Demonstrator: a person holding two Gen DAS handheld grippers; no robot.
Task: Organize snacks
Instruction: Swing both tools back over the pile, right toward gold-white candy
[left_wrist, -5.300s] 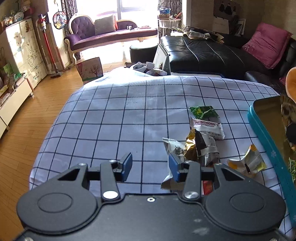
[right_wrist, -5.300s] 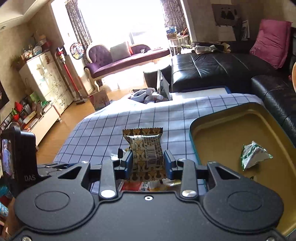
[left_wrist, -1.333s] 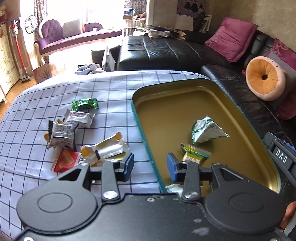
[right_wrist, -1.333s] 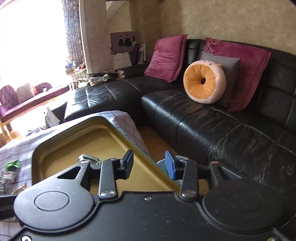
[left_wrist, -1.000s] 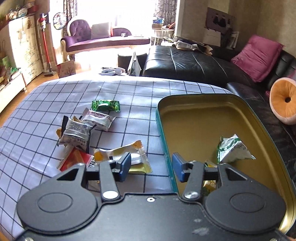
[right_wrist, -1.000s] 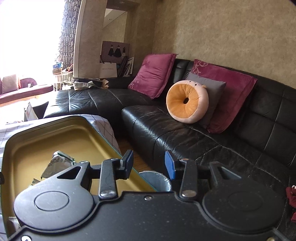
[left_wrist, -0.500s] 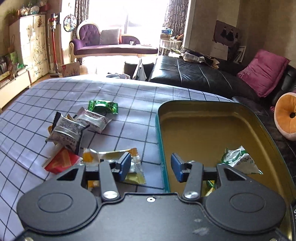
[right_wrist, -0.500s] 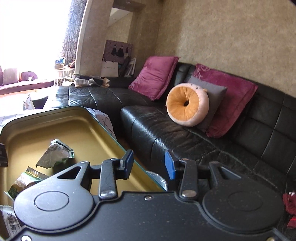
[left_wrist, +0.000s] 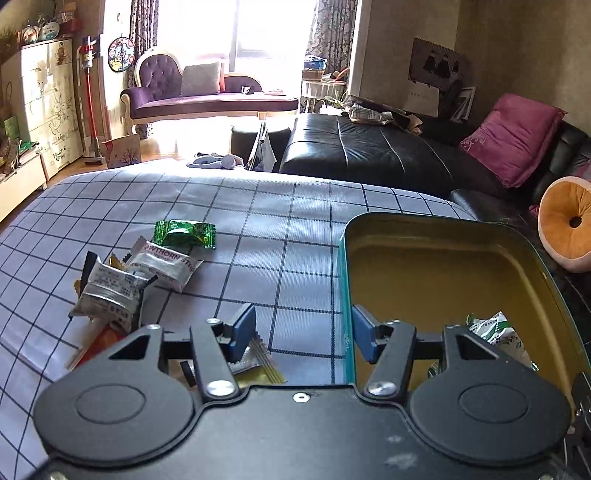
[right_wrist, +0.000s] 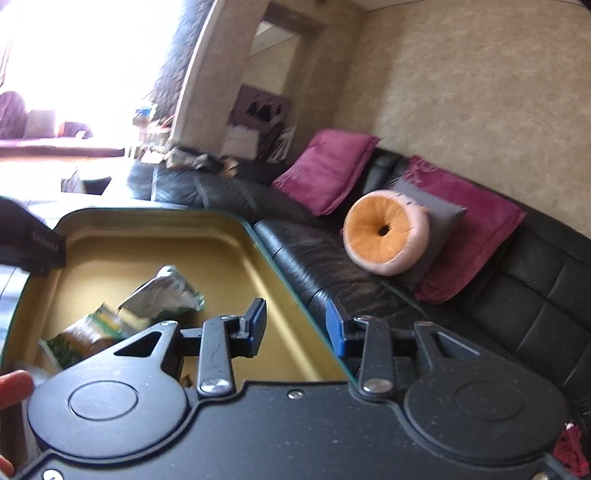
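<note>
Checked cloth on the table (left_wrist: 258, 221) with crinkly snack packets (left_wrist: 147, 266) at centre left shows only in the left view, its left gripper (left_wrist: 301, 334) opening, empty. Only the right view shows the sofa's round orange cushion (right_wrist: 386, 236) full on; the right gripper (right_wrist: 295, 332) is closing on nothing above the gold tin tray's (right_wrist: 236, 266) rim, foil packets (right_wrist: 162, 291) inside.

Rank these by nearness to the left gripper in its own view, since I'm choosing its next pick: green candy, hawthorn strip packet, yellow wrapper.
From the left gripper:
1. Yellow wrapper, under its left finger.
2. Hawthorn strip packet, farther left.
3. Green candy, just beyond.
</note>
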